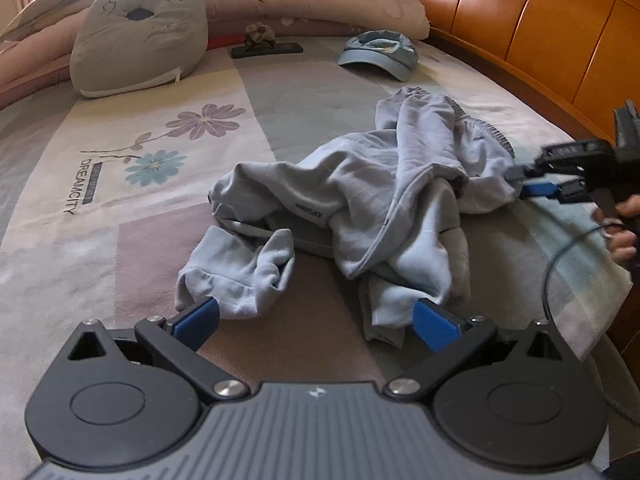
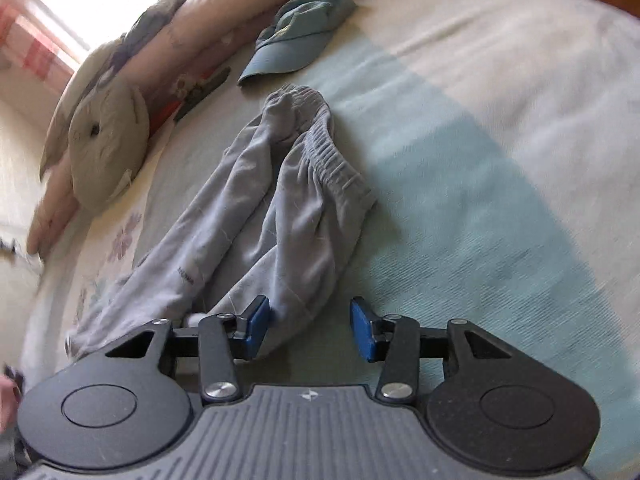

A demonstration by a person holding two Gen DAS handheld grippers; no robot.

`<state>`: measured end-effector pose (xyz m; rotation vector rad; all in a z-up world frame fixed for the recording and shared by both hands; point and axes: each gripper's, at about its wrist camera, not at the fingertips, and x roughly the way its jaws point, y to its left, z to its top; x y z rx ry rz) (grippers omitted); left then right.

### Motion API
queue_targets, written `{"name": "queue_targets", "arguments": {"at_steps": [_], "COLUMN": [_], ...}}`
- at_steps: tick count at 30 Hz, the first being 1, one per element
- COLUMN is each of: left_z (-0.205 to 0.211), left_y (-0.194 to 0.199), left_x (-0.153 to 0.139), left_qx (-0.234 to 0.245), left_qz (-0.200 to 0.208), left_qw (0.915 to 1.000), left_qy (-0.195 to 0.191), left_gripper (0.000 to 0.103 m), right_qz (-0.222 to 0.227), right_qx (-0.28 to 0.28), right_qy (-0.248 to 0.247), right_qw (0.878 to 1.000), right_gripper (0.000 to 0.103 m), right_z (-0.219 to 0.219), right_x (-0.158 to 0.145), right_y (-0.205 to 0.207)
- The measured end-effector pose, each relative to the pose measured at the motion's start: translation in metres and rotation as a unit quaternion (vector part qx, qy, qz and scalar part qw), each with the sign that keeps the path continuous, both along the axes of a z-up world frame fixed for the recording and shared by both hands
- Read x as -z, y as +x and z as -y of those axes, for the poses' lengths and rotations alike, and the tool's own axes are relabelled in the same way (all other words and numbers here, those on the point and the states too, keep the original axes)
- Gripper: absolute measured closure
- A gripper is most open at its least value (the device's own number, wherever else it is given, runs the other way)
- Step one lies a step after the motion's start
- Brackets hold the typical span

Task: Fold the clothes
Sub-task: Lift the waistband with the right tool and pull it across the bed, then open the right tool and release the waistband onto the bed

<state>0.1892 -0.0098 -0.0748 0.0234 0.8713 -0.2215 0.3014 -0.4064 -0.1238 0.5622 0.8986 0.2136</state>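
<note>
A pair of pale grey-blue sweatpants (image 1: 384, 192) lies crumpled in a heap on the bed, roughly in the middle of the patterned bedspread (image 1: 120, 184), its elastic waistband (image 2: 332, 152) bunched up toward the headboard side and its cuffed legs trailing down toward the near edge, one leg twisted over the other. The left gripper (image 1: 316, 322) hangs low over the near end of the heap with its blue pads spread wide; a cuffed leg end sits by the left pad and another fold by the right one, but neither pad presses on the cloth and nothing is held. The right gripper (image 2: 310, 328) comes in from the side near the waistband, its jaws standing partly apart; a fold of the trousers lies just inside its left pad, the right pad is over bare sheet, and it grips nothing. In the left camera's view that same gripper shows at the right edge with a hand (image 1: 622, 224) around its handle and a dark cable looping below. Beyond the trousers a light blue cap (image 1: 378, 54) rests on the bedspread, well apart from them. Near it lies a flat dark object (image 1: 266, 49) with something small on top, too unclear to name. A grey cushion (image 1: 140, 40) leans against a long pinkish bolster (image 1: 340, 0), and a polished wooden headboard (image 1: 520, 24) curves around behind.
</note>
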Motion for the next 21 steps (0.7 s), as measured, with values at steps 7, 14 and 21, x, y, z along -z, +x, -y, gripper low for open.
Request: {"name": "queue_targets", "arguments": {"at_steps": [7, 14, 21], "left_z": [-0.006, -0.01, -0.012], "left_y": [-0.012, -0.011, -0.006], "left_x": [-0.007, -0.003, 0.0], "left_qx": [-0.001, -0.006, -0.006], "left_qz": [0.009, 0.014, 0.033], "left_qw": [0.9999, 0.9998, 0.9985], "left_qy": [0.008, 0.016, 0.044], "left_gripper": [0.001, 0.001, 0.001], "right_qz": [0.028, 0.02, 0.025], "right_qx": [-0.004, 0.033, 0.016], "right_qy": [-0.064, -0.149, -0.124], "right_qw": [0.998, 0.988, 0.992], "right_gripper": [0.098, 0.102, 0.09], "right_z": [-0.017, 0.016, 0.014], "right_x": [-0.012, -0.037, -0.041], "right_y": [-0.008, -0.061, -0.083]}}
